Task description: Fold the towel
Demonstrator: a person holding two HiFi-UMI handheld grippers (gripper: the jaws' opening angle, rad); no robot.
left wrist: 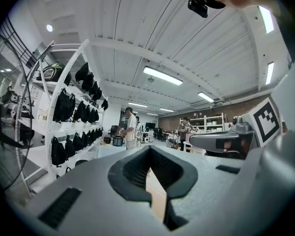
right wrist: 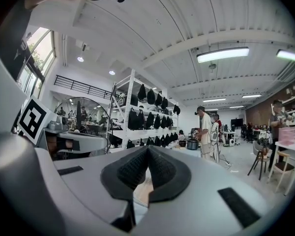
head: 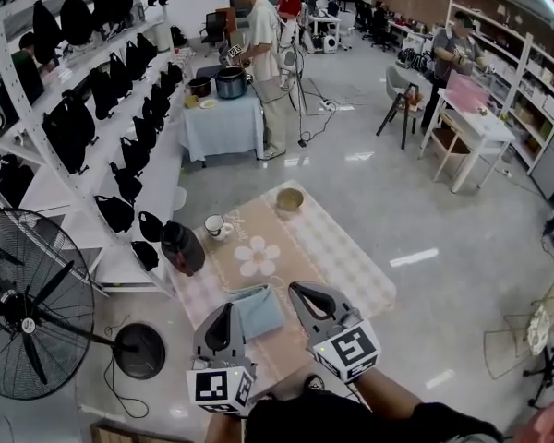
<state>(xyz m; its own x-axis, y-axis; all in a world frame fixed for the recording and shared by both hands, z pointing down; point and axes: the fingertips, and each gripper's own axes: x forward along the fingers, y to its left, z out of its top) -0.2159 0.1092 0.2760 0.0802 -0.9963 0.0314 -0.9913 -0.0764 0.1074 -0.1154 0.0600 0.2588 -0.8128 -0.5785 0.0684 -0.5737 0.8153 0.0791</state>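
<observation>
1. Your left gripper (head: 226,312) is clenched, jaws pressed together on nothing, pointing level above the mat (head: 342,266).
2. Your right gripper (head: 300,291) is clenched and empty too, level beside the left one.
3. The towel (head: 259,312) lies on the mat as a small blue-grey folded square, seen between your two grippers; neither grips it.
4. Farther along the mat stand a cup (head: 214,226) and a bowl (head: 289,199), well apart.
</observation>
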